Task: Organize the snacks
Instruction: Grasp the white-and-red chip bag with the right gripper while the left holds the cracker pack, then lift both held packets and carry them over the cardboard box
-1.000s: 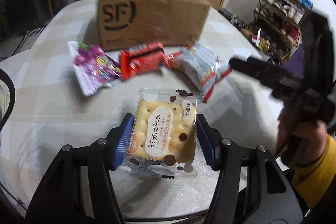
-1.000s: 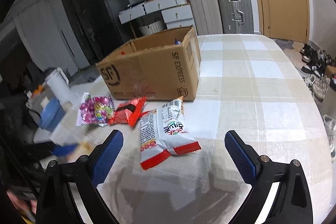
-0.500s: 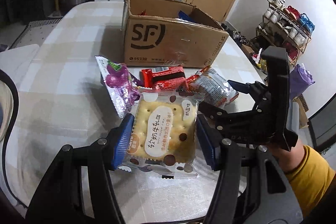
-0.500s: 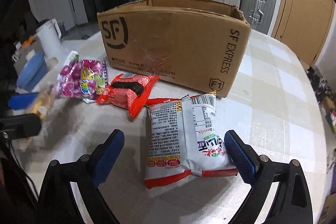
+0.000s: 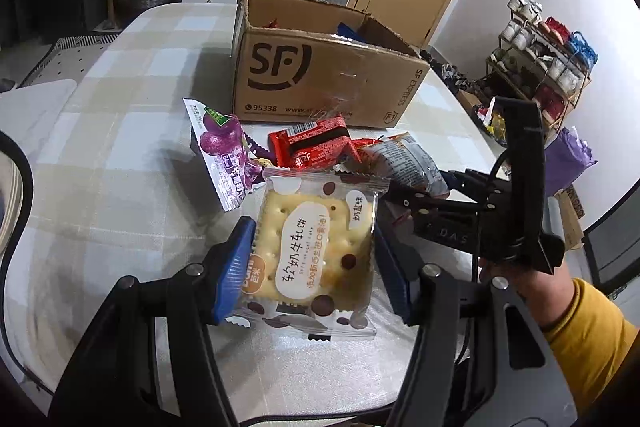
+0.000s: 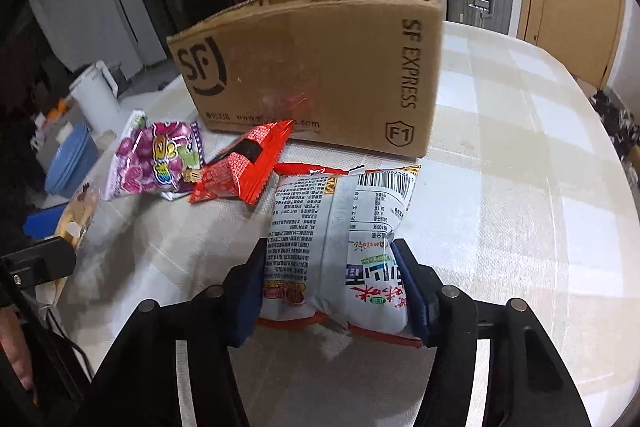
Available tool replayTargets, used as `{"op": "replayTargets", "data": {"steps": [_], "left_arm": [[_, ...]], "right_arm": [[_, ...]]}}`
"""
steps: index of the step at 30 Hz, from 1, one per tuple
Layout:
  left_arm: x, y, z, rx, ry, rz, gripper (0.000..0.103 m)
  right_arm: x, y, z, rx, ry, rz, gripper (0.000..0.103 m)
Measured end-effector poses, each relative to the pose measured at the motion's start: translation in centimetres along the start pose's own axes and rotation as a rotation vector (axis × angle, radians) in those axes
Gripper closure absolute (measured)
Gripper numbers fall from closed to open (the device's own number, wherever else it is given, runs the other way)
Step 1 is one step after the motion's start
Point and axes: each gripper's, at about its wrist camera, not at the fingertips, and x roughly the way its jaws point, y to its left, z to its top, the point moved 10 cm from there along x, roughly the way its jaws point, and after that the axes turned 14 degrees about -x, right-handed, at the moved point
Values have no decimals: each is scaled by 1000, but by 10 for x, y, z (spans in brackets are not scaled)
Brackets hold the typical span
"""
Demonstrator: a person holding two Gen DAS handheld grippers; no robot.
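Between my right hand-held gripper point(image 6: 334, 291) pads, closing on it, the noodle packet point(image 6: 340, 243) points lengthwise toward the far cardboard box point(image 6: 320, 67); my left hand-held gripper point(image 5: 312, 263) clasps a cracker packet point(image 5: 312, 251).

L gripper point(image 5: 312, 263) angled down, blue pads pressed on both sides of a cracker pack point(image 5: 316, 251). R gripper point(image 6: 334, 291) also tilted down, jaws closing on a white-and-red snack bag point(image 6: 340, 247) (pads touching its sides). Yellow sleeve point(image 5: 588, 331) behind R hand point(image 5: 520, 279).

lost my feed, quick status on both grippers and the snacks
Left gripper holds cracker pack. Right gripper jaws closing on white snack bag. Box open; nothing in the way.
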Motion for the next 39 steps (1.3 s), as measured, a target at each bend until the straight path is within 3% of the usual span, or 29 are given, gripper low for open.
{"op": "replayTargets", "data": {"steps": [21, 26, 32, 39], "left_arm": [[-6, 2, 1, -9, -15, -15, 46], [-5, 2, 1, -10, -14, -14, 46], [-2, 1, -1, -7, -8, -10, 46], [-2, -1, -2, -9, -11, -12, 46]], "right_arm": [[-38, 7, -4, 97, -79, 80, 48], [-37, 6, -6, 63, -63, 30, 48], [-41, -18, -14, 124, -42, -62, 48], [-67, -11, 4, 149, -182, 33, 48]]}}
